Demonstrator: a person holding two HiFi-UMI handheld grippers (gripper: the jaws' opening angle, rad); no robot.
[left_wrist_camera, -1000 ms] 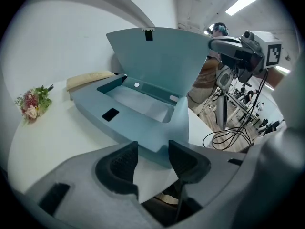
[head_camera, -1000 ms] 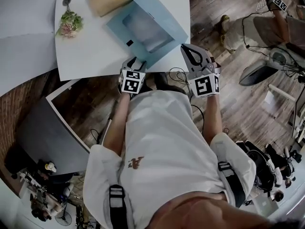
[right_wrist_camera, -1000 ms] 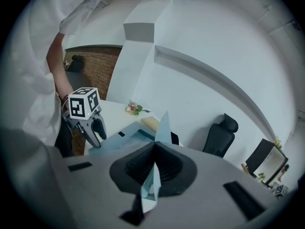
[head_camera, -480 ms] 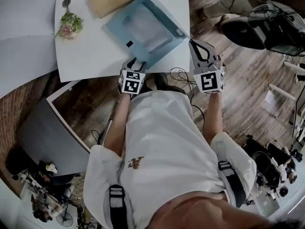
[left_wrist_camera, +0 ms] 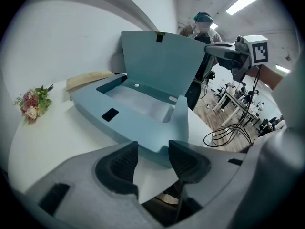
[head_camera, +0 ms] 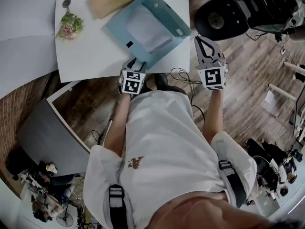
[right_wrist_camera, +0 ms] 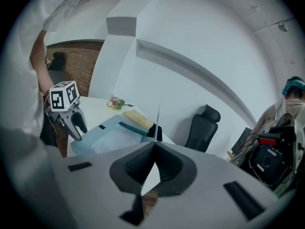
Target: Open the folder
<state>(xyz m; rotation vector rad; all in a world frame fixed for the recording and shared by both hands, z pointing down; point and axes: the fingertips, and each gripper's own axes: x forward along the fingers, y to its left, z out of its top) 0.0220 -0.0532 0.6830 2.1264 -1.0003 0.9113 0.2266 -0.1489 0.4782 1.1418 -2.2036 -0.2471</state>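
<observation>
Folder (head_camera: 143, 30) open, near edge of desk (head_camera: 90, 56)

My left tongs (left_wrist_camera: 148, 151) sit wide, clamped on its near corner. It lies flat; lid (left_wrist_camera: 162, 61) stands raised at its right side. My right tongs (right_wrist_camera: 154, 147) are pinched tight on the lid's edge.

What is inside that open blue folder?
A pale, cloudy sheet lies flat in the shallow tray of the folder. Whatever is beneath that sheet is covered and cannot be seen.
</observation>
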